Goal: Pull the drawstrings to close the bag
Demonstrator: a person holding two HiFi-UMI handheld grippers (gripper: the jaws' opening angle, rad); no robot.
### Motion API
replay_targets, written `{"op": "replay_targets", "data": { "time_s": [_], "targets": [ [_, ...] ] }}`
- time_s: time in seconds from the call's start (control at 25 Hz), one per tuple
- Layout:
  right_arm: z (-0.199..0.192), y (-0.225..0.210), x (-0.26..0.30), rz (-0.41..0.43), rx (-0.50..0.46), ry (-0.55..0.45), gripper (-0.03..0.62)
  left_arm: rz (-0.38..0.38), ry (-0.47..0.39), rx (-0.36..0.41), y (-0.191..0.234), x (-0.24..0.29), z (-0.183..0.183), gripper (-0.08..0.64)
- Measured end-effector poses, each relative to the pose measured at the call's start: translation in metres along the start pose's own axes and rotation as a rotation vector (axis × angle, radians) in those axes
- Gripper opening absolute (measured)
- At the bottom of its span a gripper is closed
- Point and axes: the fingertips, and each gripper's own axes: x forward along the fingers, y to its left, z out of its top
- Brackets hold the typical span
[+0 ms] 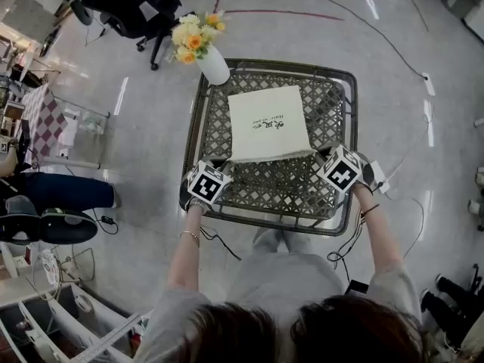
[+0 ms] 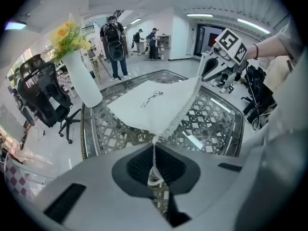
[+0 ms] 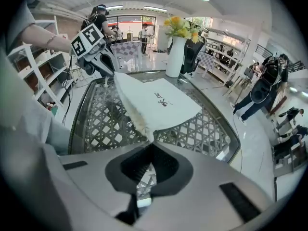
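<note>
A white cloth bag [image 1: 268, 123] with small dark print lies on the woven-top table [image 1: 227, 216], its mouth edge towards me and lifted off the top. At the mouth's left corner my left gripper [image 1: 219, 174] is shut on the left drawstring [image 2: 154, 160], which runs taut from the bag [image 2: 154, 105] into the closed jaws. My right gripper [image 1: 327, 163] is shut on the right drawstring [image 3: 149, 159] at the other corner. The bag's mouth [image 3: 134, 112] looks gathered and stretched between the two grippers. Each gripper view shows the other gripper: right [image 2: 211, 69], left [image 3: 107, 65].
A white vase of yellow flowers [image 1: 206, 55] stands at the table's far left corner, close to the bag. Black office chairs [image 1: 136, 6] and cables lie on the floor beyond. People [image 2: 114, 42] stand in the background. A shelf unit [image 1: 68, 316] is at my left.
</note>
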Motion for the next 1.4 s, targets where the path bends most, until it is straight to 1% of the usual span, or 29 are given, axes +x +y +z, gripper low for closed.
{"op": "replay_targets", "data": {
  "time_s": [0.28,0.44,0.52,0.72,0.84,1.0,1.2,1.32,1.4],
  "targets": [
    [0.012,-0.01,-0.026,-0.051,-0.023,-0.041,0.021,0.039,-0.058,-0.008,0.004,-0.021,0.018,0.026],
    [0.018,-0.013,-0.038,-0.05,0.002,-0.079,0.021,0.053,-0.095,-0.019,0.007,-0.033,0.03,0.026],
    [0.022,-0.016,-0.044,-0.052,0.011,-0.103,0.023,0.066,-0.103,-0.014,0.011,-0.04,0.035,0.026],
    [0.027,-0.024,-0.06,-0.078,0.017,-0.142,0.022,0.1,-0.159,0.0,0.015,-0.056,0.056,0.026],
    [0.033,-0.027,-0.071,-0.094,0.022,-0.175,0.022,0.129,-0.169,0.011,0.015,-0.067,0.062,0.026],
    [0.04,-0.034,-0.081,-0.13,0.007,-0.205,0.023,0.158,-0.224,0.006,0.019,-0.079,0.071,0.026],
    [0.05,-0.036,-0.094,-0.162,0.012,-0.251,0.023,0.18,-0.254,-0.009,0.021,-0.09,0.073,0.026],
    [0.054,-0.037,-0.104,-0.166,0.033,-0.274,0.023,0.189,-0.28,-0.016,0.021,-0.1,0.079,0.026],
    [0.059,-0.04,-0.111,-0.185,0.038,-0.298,0.023,0.198,-0.3,-0.012,0.021,-0.109,0.085,0.026]
  ]
}}
